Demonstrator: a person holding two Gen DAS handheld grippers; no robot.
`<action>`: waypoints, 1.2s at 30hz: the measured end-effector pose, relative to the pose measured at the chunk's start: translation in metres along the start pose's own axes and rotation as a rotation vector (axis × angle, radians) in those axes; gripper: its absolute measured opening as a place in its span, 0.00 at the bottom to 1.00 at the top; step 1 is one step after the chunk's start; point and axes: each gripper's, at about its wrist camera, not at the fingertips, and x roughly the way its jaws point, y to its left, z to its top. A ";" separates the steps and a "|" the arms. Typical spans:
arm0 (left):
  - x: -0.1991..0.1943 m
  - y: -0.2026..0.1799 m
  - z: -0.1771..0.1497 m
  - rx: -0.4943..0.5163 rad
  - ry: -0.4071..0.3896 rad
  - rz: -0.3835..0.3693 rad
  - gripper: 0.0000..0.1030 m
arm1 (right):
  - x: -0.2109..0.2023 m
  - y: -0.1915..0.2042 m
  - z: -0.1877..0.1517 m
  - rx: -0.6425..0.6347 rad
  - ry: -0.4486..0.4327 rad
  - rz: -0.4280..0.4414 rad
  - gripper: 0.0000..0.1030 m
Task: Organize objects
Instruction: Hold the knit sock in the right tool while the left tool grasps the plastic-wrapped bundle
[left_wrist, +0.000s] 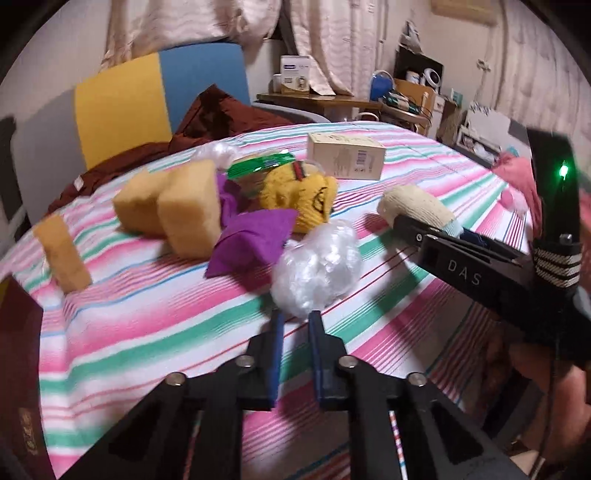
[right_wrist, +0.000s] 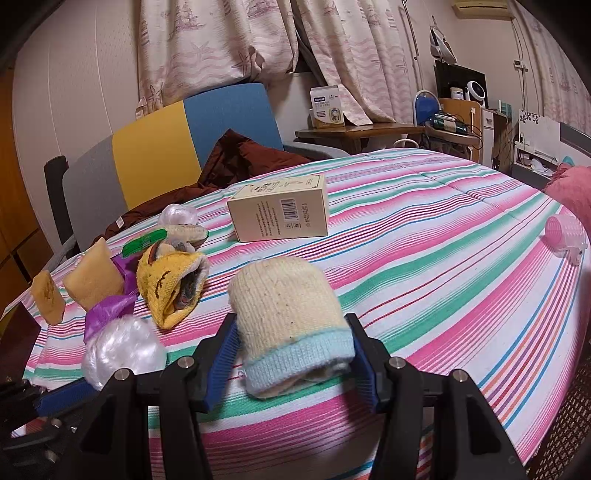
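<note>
Right claw (right_wrist: 291, 354) grips ribbed knit sock roll (right_wrist: 286, 314); left claw (left_wrist: 295, 323) clenched, empty

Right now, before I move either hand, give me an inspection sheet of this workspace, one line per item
Surface: striped bedspread, pink, green and white, mostly bare toward the right.
Job's things: cream knit sock roll with a blue cuff; yellow sock bundle; three tan sponges; purple cloth; beige box; pink ribbed cup near the far right edge.
Clutter: crumpled clear plastic, another wad farther back; dark red fabric.
Grippers: left gripper shut, empty, just short of the plastic; right gripper shut on the sock roll.
Cables: a thin dark cable beside the right gripper.
Surroundings: blue and yellow chair, patterned curtains, crowded wooden side table.
</note>
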 end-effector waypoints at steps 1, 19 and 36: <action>-0.001 0.003 -0.002 -0.016 0.001 -0.005 0.10 | 0.000 0.000 0.000 0.000 0.000 0.000 0.55; 0.013 -0.011 0.040 0.127 -0.031 -0.031 0.72 | -0.001 0.000 -0.001 0.003 -0.003 0.003 0.55; -0.014 0.015 -0.001 -0.048 0.032 -0.126 0.42 | 0.000 0.001 -0.001 -0.002 -0.004 -0.005 0.55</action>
